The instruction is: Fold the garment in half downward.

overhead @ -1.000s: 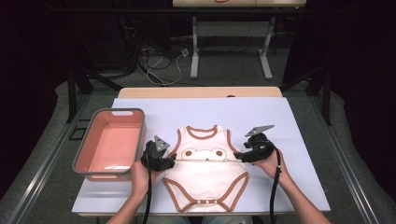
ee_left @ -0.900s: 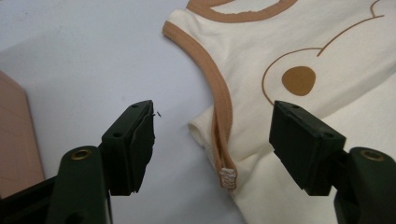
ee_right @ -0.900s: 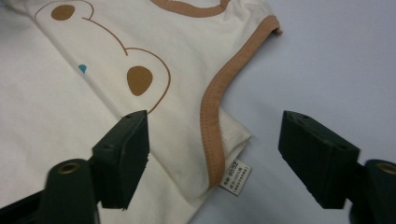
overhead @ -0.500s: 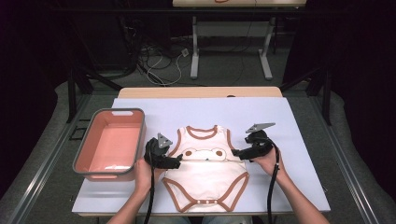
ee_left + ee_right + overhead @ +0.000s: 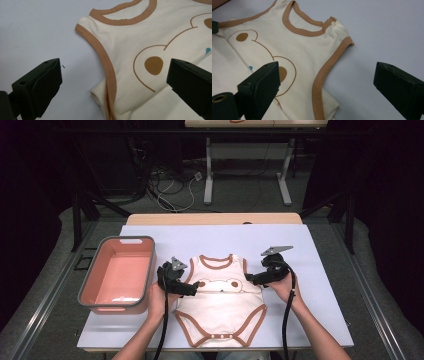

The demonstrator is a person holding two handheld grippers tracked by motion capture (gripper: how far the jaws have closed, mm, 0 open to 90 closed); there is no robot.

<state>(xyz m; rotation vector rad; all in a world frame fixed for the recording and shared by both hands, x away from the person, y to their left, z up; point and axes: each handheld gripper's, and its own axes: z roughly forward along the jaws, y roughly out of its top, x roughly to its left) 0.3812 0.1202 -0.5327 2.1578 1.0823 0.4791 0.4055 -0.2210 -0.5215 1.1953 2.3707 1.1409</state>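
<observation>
A cream baby bodysuit (image 5: 220,302) with brown trim and a bear face lies flat on the pale table (image 5: 320,285), creased across at armhole height. My left gripper (image 5: 194,287) sits at its left side. Its jaws have just been opening and stand open astride the folded armhole edge (image 5: 110,82) without pressing it. My right gripper (image 5: 250,279) sits at the right side, its jaws also just opened. They stand wide over the other trimmed edge (image 5: 322,75). The bear's ear patches (image 5: 153,65) (image 5: 282,73) lie close to the inner jaws.
A pink bin with a grey rim (image 5: 127,239) stands at the table's left, close to my left hand. A wooden strip (image 5: 215,218) runs along the far edge. Beyond the table are floor cables (image 5: 170,185) and the legs of another table (image 5: 210,170).
Both grippers' jaws stand wider apart than a second ago. The hands have stayed almost in place at the garment's two sides, and the bodysuit lies as it did.
</observation>
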